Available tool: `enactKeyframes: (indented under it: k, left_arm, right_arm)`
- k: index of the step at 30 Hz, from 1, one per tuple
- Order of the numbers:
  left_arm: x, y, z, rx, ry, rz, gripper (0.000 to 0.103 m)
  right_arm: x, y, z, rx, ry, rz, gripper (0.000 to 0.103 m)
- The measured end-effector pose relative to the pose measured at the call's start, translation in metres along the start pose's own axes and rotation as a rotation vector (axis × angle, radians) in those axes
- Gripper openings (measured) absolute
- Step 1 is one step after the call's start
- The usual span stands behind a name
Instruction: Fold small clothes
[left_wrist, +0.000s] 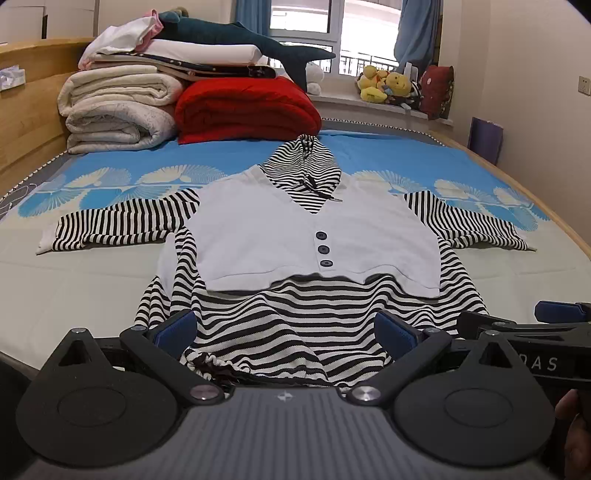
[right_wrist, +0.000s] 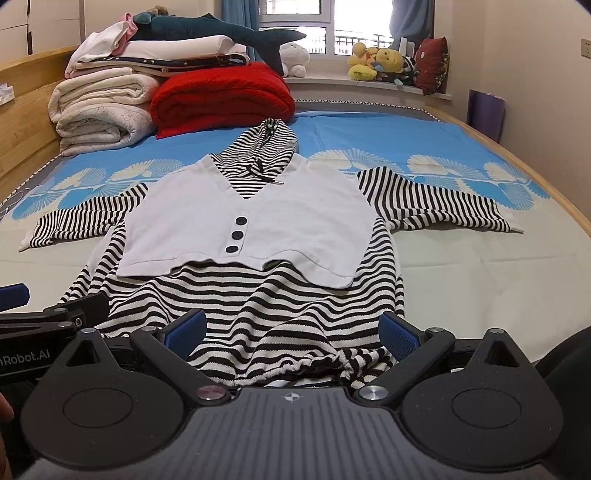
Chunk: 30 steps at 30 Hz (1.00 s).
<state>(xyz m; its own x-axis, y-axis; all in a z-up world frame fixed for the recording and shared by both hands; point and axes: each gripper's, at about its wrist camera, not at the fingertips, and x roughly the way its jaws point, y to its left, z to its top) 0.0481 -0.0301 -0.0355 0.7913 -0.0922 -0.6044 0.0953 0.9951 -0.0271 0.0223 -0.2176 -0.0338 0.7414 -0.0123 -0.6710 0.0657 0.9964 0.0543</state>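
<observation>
The left tongs (left_wrist: 286, 332) stand wide, their blue pads spread to either side of the bunched hem with nothing gripped between them; the right tongs (right_wrist: 293, 332) are spread just as wide and likewise hold nothing; each pair sits low at the near edge of the bed (left_wrist: 92, 280), side by side and level, pointing along the garment toward the window, the right pair just showing at the right edge of the left view.

The striped hooded top (left_wrist: 317, 243) lies face up across the bed, its white vest panel (left_wrist: 258, 240) flat over the chest, both sleeves stretched out to the sides, the hood lying beyond the collar toward the red quilt (left_wrist: 247, 110); the lower hem is rumpled and gathered just in front of the tongs, and whether the pads touch the cloth there I cannot quite tell, since the fisheye flattens that near strip.

By my reading the folding has barely begun; the top is spread and roughly smoothed, but no sleeve is turned in and no body fold is made, so the sleeve folds, the lengthwise fold and the tidying of the hem all remain to do.
</observation>
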Motion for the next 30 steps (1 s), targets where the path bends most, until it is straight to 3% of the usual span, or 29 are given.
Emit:
enactKeyframes:
  k: [30]
  left_arm:
    - [-0.0006,0.0007,0.0005,-0.002,-0.003,-0.001,0.102]
  right_arm:
    - [-0.001,-0.0046,0.0018,0.009,-0.021,0.002,0.097]
